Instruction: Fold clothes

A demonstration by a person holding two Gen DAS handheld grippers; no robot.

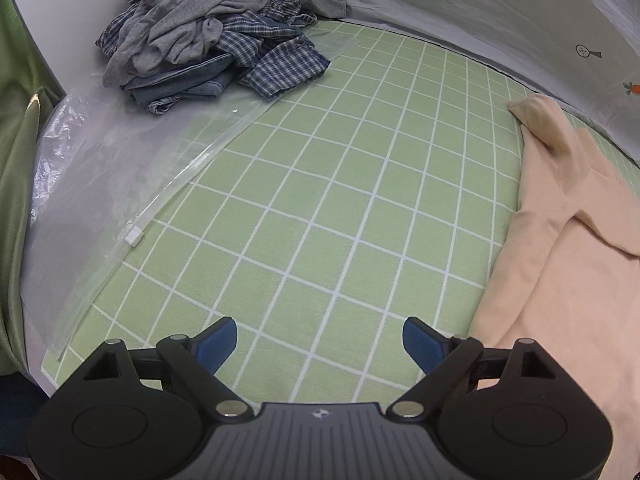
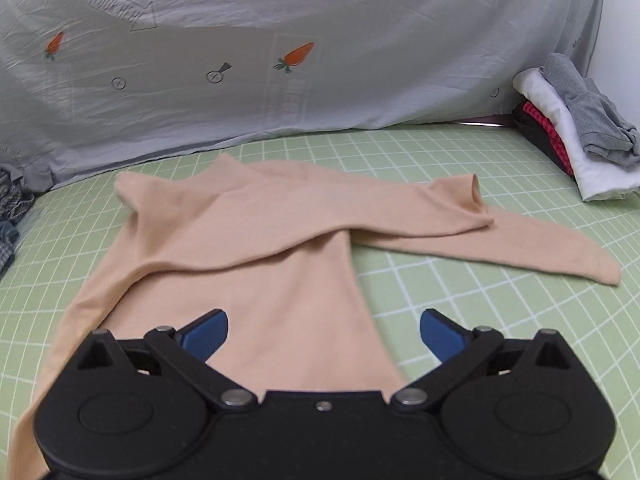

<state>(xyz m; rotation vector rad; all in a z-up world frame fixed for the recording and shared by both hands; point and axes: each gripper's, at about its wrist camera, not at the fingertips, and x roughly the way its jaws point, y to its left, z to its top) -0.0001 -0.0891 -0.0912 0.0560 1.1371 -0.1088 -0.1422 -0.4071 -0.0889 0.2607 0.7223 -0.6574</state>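
A peach long-sleeved top (image 2: 256, 248) lies on the green checked mat (image 2: 500, 280), with one sleeve folded across its body and the other sleeve stretched out to the right. My right gripper (image 2: 323, 330) is open and empty, hovering over the top's lower body. The same top shows at the right edge of the left wrist view (image 1: 568, 240). My left gripper (image 1: 320, 340) is open and empty over bare mat (image 1: 320, 200), to the left of the top.
A heap of grey, plaid and denim clothes (image 1: 208, 36) lies at the far left on a clear plastic bag (image 1: 120, 176). A stack of folded clothes (image 2: 576, 132) sits at the far right. A grey printed sheet (image 2: 280, 60) hangs behind the mat.
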